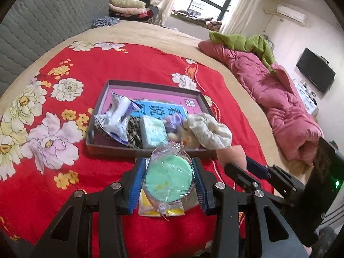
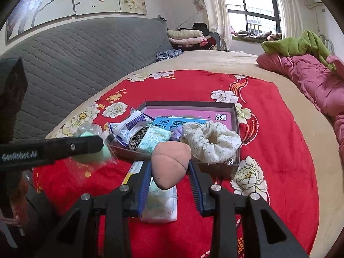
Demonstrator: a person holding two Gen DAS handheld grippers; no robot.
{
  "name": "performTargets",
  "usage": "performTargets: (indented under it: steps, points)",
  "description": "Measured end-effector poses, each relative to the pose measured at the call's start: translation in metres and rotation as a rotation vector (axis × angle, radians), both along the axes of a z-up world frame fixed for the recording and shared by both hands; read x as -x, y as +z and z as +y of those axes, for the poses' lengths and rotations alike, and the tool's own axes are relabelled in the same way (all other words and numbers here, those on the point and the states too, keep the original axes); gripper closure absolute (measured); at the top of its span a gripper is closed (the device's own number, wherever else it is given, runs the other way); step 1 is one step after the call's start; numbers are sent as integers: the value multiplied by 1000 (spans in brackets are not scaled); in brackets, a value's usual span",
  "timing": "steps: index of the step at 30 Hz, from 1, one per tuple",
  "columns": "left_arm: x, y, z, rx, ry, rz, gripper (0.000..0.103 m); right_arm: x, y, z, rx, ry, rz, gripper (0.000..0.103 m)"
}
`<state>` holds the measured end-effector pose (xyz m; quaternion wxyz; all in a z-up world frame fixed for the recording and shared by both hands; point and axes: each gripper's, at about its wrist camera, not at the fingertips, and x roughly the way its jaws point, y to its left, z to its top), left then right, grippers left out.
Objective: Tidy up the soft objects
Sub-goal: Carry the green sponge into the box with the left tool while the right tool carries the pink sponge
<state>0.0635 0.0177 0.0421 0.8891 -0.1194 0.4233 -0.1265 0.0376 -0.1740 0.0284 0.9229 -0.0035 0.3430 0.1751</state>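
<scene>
Item 1: green round sponge (image 1: 168, 179) in clear wrapper, flat face toward the camera, no long axis; clamped between the blue pads of the left claw (image 1: 168, 180), above the red floral bedspread (image 1: 64, 154) just short of the box (image 1: 150, 150).

Item 2: pink teardrop sponge (image 2: 169, 163), long axis slanted, narrow end pointing down toward the camera; gripped by the right claw (image 2: 169, 172) at the box's near rim.

Item 3: shallow box on the bed, holding packets, a tissue pack (image 1: 153, 134) and a cream scrunchie (image 2: 211, 143).

Item 4: a white packet (image 2: 160, 202) on the bedspread beneath the right claw.
</scene>
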Motion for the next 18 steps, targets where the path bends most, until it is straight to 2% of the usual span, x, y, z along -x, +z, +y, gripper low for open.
performTargets:
  steps: [18]
  points:
    - [-43,-1,23,-1,77,-15,58,-27,9,18,2,-11,-31,68]
